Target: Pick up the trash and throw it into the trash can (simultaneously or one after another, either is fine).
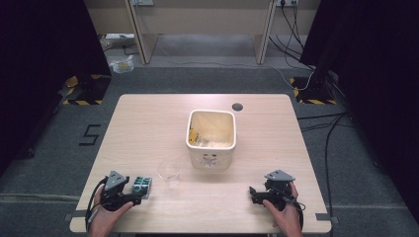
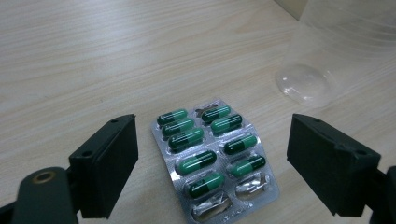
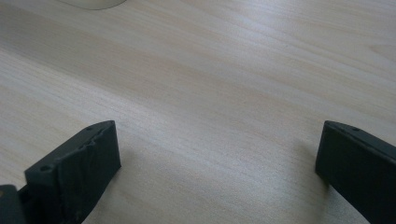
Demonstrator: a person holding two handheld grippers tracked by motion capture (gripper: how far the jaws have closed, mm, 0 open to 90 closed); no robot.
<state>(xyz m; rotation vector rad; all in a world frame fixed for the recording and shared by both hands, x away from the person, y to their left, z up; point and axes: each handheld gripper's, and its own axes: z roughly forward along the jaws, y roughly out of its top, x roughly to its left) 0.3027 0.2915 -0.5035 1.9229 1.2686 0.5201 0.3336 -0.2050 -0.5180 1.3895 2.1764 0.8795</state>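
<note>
Left gripper [image 2: 212, 161] poised over a blister pack [image 2: 214, 156]

Both grippers sit low on the counter [image 1: 148, 133], jaws spread wide; the left straddles the pack untouched, the right gripper [image 3: 217, 170] frames bare wood.

blister pack [image 2: 215, 161]: glossy foil, plastic | cup [image 2: 348, 44]: clear plastic | table [image 2: 93, 56]: matt wood

The high view looks down and forward over the whole table [image 1: 148, 123], while each gripper view sits low and close over its wood, the left sharing the blister pack [image 2: 215, 161] at the high view's lower left.
</note>
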